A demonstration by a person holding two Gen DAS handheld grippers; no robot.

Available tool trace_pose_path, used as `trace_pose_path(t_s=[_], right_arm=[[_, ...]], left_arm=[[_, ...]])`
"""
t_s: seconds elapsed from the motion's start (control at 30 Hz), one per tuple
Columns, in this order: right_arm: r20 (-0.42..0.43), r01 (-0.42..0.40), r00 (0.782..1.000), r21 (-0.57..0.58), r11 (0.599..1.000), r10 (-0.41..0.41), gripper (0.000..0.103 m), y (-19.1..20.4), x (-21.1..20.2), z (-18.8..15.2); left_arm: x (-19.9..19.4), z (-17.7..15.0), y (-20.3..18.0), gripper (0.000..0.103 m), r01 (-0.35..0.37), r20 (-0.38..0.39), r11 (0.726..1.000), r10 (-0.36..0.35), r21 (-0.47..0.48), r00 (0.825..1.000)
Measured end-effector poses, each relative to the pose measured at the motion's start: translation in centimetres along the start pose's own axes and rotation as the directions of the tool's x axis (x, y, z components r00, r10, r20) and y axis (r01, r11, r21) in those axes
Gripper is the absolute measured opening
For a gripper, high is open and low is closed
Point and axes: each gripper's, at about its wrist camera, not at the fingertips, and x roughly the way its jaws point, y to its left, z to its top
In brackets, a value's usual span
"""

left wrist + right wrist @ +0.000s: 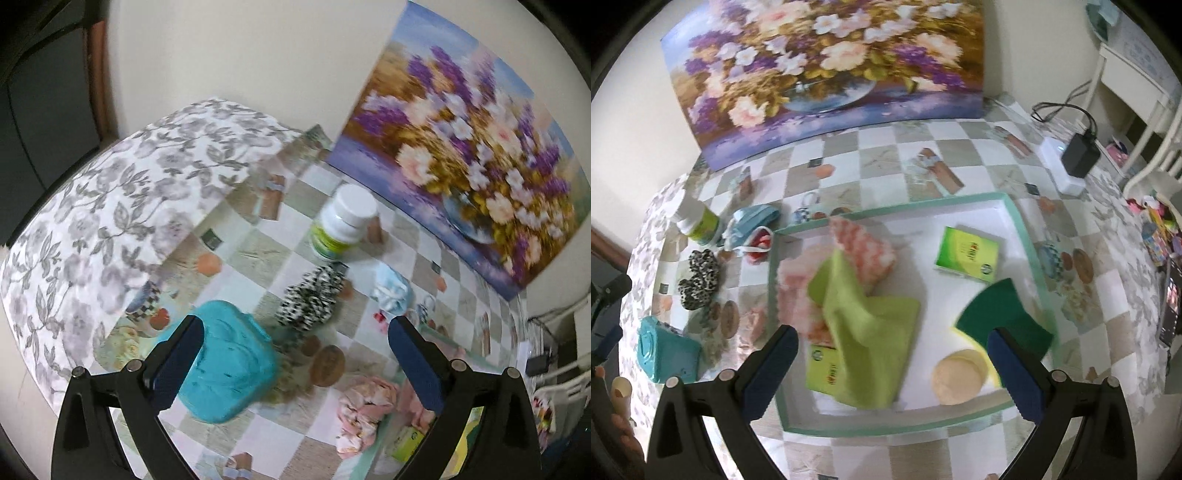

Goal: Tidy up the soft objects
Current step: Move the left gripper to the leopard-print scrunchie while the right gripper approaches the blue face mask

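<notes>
- The left gripper (295, 354) is spread wide with nothing between its pads, above the checked tablecloth (258, 258).
- The right gripper (892, 363) also gapes wide and empty over the white tray (1015, 221).
- In the tray, a lime cloth (871, 332) lies crumpled, running from near edge toward a pink cloth (864, 247).
- Farther left, the leopard scrunchie (699, 278) lies outside the tray.

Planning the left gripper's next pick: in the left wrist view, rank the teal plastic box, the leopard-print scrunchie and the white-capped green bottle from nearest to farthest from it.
1. Teal plastic box, beside the left finger.
2. Leopard-print scrunchie, ahead, centre.
3. White-capped green bottle, farthest, towards the painting.
</notes>
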Motion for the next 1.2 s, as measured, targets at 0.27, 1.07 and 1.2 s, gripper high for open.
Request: trace_pose_path(t_s=[0.27, 1.07, 1.2], right_arm=[[0.011, -0.077, 0.997, -0.073, 0.994, 0.078, 0.103, 3.9, 0.5, 0.4], [0.079, -0.23, 0.967, -0.135, 0.964, 0.242, 0.095, 10.2, 5.2, 7.7], [0.032, -0.274, 0.96, -0.113, 0.955, 0.28, 0.094, 10.6, 7.3, 9.3]], left_arm=[[-0.1, 1.1, 2.0, 0.1, 0.013, 0.041, 0.999, -0.012, -0.034, 0.999], [8.2, 4.2, -3.4, 0.1, -0.03, -0.106, 0.996, 0.039, 0.088, 0.994], [9.9, 4.3, -3.9, 0.089, -0.036, -0.13, 0.994, 0.049, 0.102, 0.99]])
